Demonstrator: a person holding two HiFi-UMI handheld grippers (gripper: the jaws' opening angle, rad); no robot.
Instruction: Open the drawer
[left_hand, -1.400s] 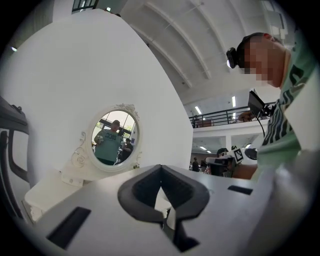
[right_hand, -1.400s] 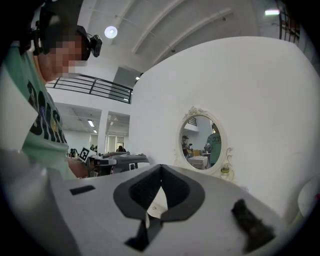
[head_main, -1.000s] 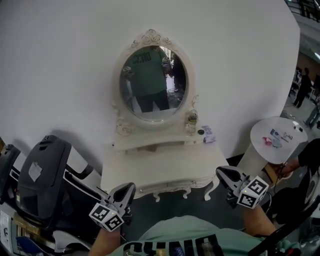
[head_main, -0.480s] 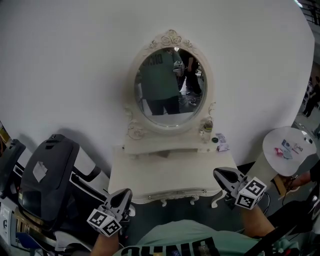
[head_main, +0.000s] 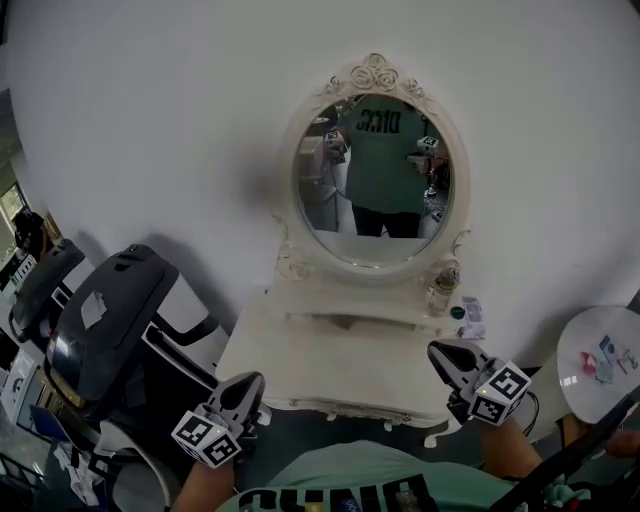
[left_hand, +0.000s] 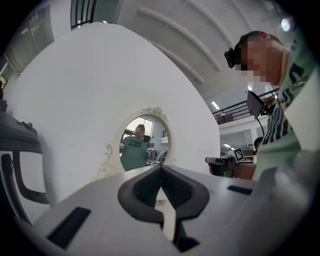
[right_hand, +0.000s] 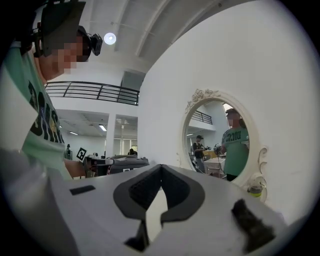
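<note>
Black-padded jaws of the left gripper and the right gripper are pressed together, gripping nothing. The closed drawer, in the white dressing table's front, lies between both grippers, touching neither.

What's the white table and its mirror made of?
The dressing table looks like painted wood or moulded resin, matte cream-white, judging by its carved curls; I can't tell which. The mirror is shiny glass: it reflects a person.

White vanity table; cream mirror frame carved with scrolls; black chair; pale green shirt; plain white wall.
</note>
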